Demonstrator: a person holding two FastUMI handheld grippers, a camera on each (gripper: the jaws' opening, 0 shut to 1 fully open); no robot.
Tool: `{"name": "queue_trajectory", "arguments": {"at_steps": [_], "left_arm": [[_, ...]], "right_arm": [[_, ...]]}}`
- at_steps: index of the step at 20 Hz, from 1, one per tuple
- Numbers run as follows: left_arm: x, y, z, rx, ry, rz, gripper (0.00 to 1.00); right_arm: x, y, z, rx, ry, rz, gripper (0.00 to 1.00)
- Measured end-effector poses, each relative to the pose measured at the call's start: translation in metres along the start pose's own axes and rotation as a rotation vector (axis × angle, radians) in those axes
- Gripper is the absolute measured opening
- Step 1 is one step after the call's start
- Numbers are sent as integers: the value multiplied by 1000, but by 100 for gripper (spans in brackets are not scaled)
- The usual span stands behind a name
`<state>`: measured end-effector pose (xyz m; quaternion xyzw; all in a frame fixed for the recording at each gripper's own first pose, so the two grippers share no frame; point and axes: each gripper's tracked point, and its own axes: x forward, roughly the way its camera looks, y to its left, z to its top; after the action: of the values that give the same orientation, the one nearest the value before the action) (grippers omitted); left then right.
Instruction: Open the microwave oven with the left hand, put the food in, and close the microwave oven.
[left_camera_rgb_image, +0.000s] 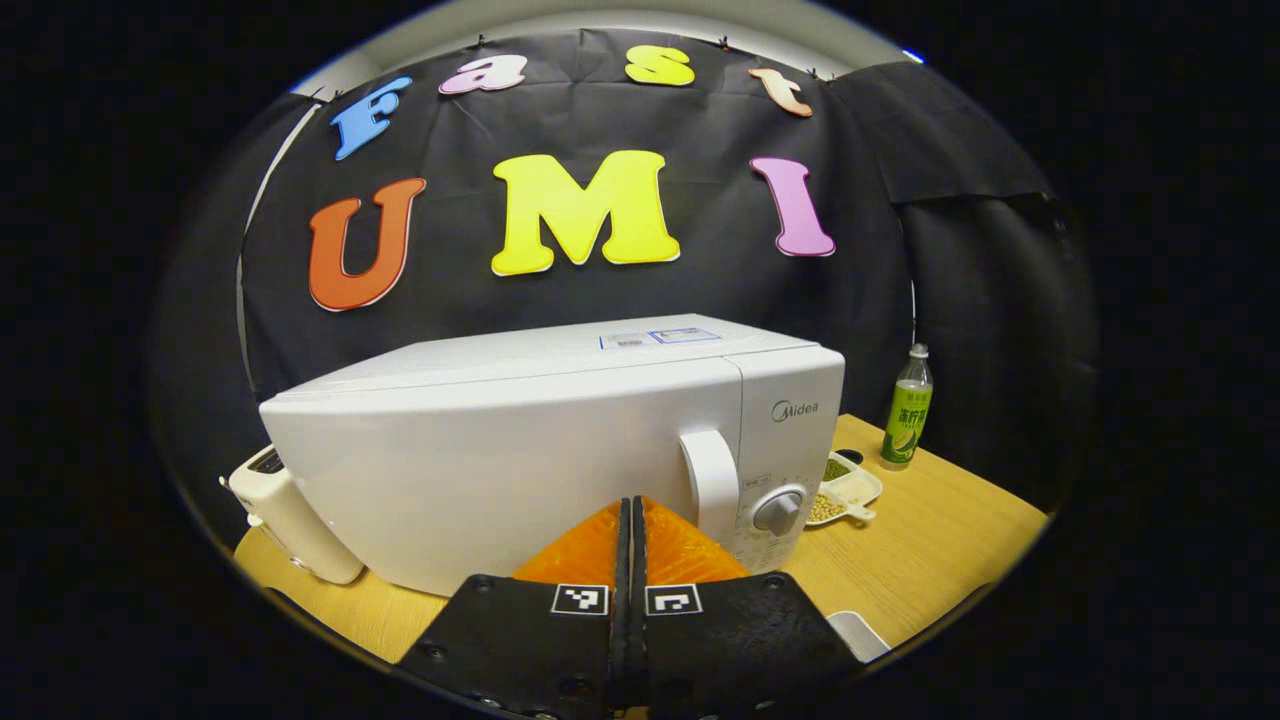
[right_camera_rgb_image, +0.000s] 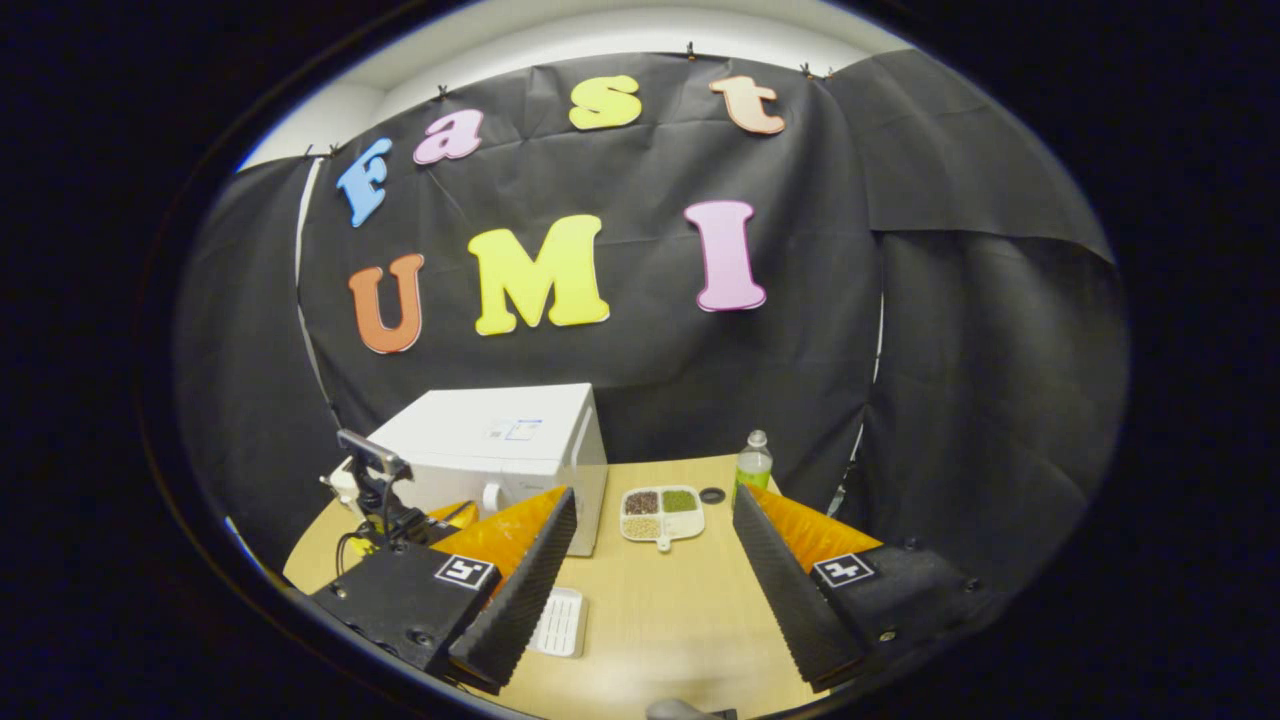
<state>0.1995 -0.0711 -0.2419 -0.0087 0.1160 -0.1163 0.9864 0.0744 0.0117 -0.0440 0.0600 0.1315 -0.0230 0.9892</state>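
The microwave oven (left_camera_rgb_image: 560, 450) stands on the wooden surface (left_camera_rgb_image: 930, 540) with its door flush and closed, so by the look of it nothing of the task is done yet: opening, loading and closing all remain. The left gripper (left_camera_rgb_image: 632, 520) sits right in front of the door, just beside the vertical door handle (left_camera_rgb_image: 712, 485), its jaws clenched together with nothing between them; they would have to part before taking the handle. The right gripper (right_camera_rgb_image: 650, 560) hangs back over the near edge of the surface, jaws spread wide and empty.

The food looks to be the divided tray of beans and grains (right_camera_rgb_image: 661, 512), lying on the surface just right of the microwave oven, toward the back edge. Near it stand a green drink bottle (right_camera_rgb_image: 753, 466) and a small dark ring (right_camera_rgb_image: 712, 495). A white toaster-like appliance (left_camera_rgb_image: 290, 520) sits against the microwave oven's far side, and a white slotted tray (right_camera_rgb_image: 560, 620) lies toward the near edge. Nothing appears to block the door's swing, though the left gripper itself is close.
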Motion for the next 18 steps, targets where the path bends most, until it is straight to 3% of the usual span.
{"name": "queue_trajectory", "arguments": {"at_steps": [1,2,4,5,6,10,11,12,13,14,15,16,17,18], "left_arm": [[-17,-1,10,-9,-13,-16,0],[-25,-2,15,-13,-21,-25,0],[-44,2,28,-4,-40,-15,98],[-56,5,36,2,-52,-8,96],[-68,10,43,5,-58,1,96],[-120,31,71,-21,-73,53,96],[-133,40,78,-18,-79,74,96],[-147,47,85,-10,-87,85,96],[-162,52,92,-4,-96,99,96],[-176,59,98,-4,-104,110,96],[-189,63,105,-8,-108,116,96],[-203,67,111,-13,-116,128,96],[-216,73,116,-17,-121,145,96],[-229,78,123,-18,-132,155,96]], "right_arm": [[-1,2,3,-14,-13,0,100],[-1,4,6,-27,-27,-1,100],[-1,13,10,-39,-49,10,100],[-3,18,11,-41,-59,19,100],[-5,23,11,-46,-67,25,92],[-18,40,10,-74,-102,46,92],[-22,44,9,-75,-109,51,100],[-26,47,8,-78,-116,55,92],[-31,50,7,-83,-122,56,92],[-35,53,6,-86,-129,59,100],[-39,56,3,-91,-134,59,100],[-43,58,1,-93,-137,60,92],[-48,60,-2,-96,-142,60,100],[-51,63,-4,-100,-146,59,92]]}}
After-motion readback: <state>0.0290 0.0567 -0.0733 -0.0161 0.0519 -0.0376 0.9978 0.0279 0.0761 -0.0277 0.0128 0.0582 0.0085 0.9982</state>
